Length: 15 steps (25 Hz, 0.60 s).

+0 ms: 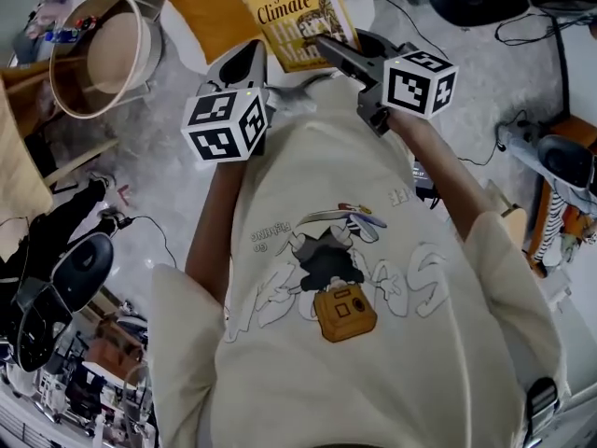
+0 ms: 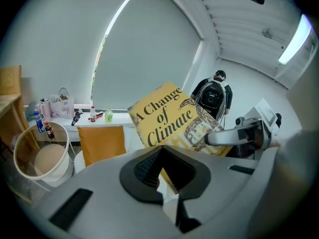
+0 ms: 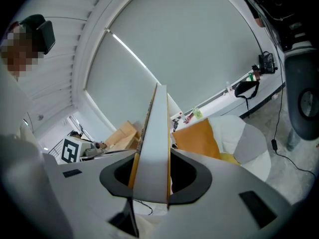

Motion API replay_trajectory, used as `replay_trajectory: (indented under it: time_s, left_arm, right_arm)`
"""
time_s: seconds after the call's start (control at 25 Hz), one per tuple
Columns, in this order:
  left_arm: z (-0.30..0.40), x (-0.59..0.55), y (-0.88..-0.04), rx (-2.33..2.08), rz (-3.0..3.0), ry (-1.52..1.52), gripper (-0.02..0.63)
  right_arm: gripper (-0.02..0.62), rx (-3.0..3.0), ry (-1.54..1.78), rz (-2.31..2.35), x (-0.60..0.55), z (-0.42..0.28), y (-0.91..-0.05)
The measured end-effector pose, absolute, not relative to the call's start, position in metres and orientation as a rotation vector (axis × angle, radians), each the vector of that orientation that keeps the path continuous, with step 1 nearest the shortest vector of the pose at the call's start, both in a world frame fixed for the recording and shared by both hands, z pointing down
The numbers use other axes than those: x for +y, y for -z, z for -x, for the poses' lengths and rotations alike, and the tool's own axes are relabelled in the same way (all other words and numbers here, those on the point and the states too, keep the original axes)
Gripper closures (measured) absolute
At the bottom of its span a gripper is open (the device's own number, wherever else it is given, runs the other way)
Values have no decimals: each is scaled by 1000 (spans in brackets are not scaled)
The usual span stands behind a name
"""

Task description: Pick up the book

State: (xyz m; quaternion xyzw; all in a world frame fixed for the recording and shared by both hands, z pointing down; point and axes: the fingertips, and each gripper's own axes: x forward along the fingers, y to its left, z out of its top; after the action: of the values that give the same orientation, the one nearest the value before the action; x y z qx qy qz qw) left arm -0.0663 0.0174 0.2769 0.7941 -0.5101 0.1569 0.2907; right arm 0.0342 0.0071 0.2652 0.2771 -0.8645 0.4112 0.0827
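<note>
A yellow book (image 1: 291,9) titled "A Change of Climate" is held up in the air, tilted, at the top of the head view. My left gripper (image 1: 254,54) is shut on its lower left corner. In the left gripper view the book (image 2: 167,114) rises out of that gripper's dark pads (image 2: 144,169). My right gripper (image 1: 334,50) is shut on the book's lower right edge. In the right gripper view the book (image 3: 155,133) stands edge-on between the jaws, with its pale page block facing the camera. The left gripper's marker cube (image 3: 71,150) shows beyond it.
Behind the book an orange cushion (image 2: 102,142) lies on a white chair (image 3: 244,138). To the left stands a round white bin (image 1: 98,54). Black chair bases (image 1: 65,278) and cables (image 1: 522,35) are on the floor. A person with a backpack (image 2: 213,96) stands far off.
</note>
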Motion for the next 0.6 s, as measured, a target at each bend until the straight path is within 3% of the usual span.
replay_trajectory:
  time_s: [0.6]
  left_arm:
    - [76, 16, -279, -1320, -2177, -439, 600]
  right_arm:
    - [436, -2580, -1345, -987, 24, -31, -266]
